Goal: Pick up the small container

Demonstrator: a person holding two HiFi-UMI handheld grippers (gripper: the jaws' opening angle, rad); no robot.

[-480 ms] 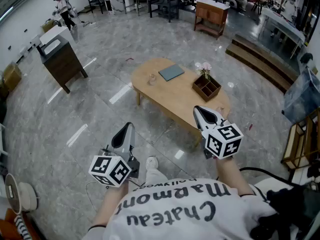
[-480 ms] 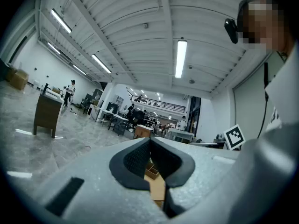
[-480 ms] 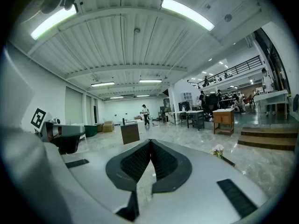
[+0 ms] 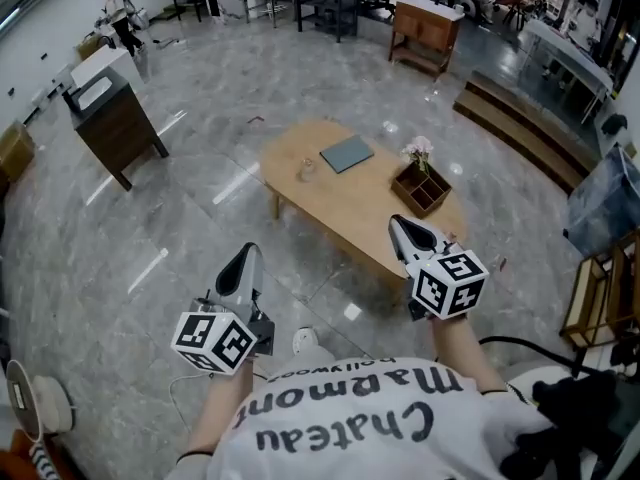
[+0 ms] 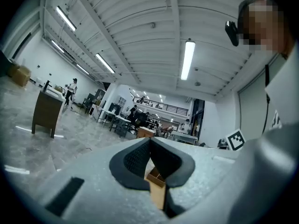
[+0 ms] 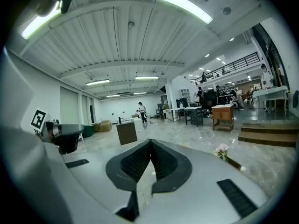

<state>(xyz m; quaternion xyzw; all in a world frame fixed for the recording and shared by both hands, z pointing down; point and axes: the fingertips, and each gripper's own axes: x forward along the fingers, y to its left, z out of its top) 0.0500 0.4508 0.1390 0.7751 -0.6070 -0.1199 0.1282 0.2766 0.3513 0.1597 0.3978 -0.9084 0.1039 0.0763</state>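
Observation:
The small container [image 4: 307, 169] is a little clear glass on the left part of a low oval wooden table [image 4: 340, 208] in the head view. It stands well ahead of both grippers. A teal book [image 4: 346, 153] and a wooden box with flowers [image 4: 421, 186] share the tabletop. My left gripper [image 4: 245, 264] is held over the floor short of the table, jaws shut and empty, tips meeting [image 5: 150, 140]. My right gripper [image 4: 404, 230] hovers by the table's near right edge, also shut with nothing in it [image 6: 150, 141]. The flowers [image 6: 220, 150] show in the right gripper view; the container does not.
A dark wooden cabinet [image 4: 115, 118] stands on the marble floor at the left, a wooden sideboard [image 4: 425, 33] and low steps [image 4: 520, 118] beyond the table. A person [image 4: 118, 13] walks at the far left. A rack [image 4: 600, 278] is at the right.
The table sits slightly lower and nearer in the head view. The left gripper has dropped a little; both stay shut.

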